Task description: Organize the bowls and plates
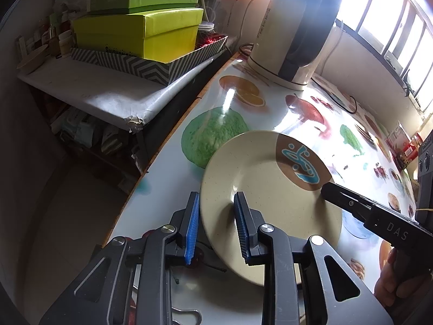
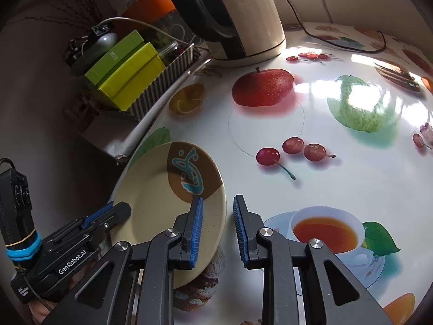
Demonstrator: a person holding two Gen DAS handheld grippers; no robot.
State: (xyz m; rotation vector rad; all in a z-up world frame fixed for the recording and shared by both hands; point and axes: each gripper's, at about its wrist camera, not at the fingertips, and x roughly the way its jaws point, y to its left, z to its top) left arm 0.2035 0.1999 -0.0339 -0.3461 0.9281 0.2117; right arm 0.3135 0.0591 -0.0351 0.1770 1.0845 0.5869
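Note:
A cream plate (image 1: 268, 203) with a brown patch and a blue figure sits tilted above the fruit-print table; it also shows in the right wrist view (image 2: 159, 203). My left gripper (image 1: 216, 227) straddles its near-left rim, one blue pad outside and one inside, with a gap to the rim. My right gripper (image 2: 218, 230) straddles the plate's opposite rim, its left pad over the plate and its right pad outside, jaws apart. The right gripper's finger (image 1: 349, 203) shows at the plate's right edge in the left wrist view. The left gripper (image 2: 113, 214) shows at the plate's left edge.
A cream electric kettle (image 1: 295, 35) with a black handle stands at the back of the table (image 1: 173, 195), its cord (image 2: 338, 40) trailing behind. A side shelf (image 1: 94, 92) on the left holds a striped tray with green and yellow boxes (image 1: 140, 35). The table's left edge runs close to the plate.

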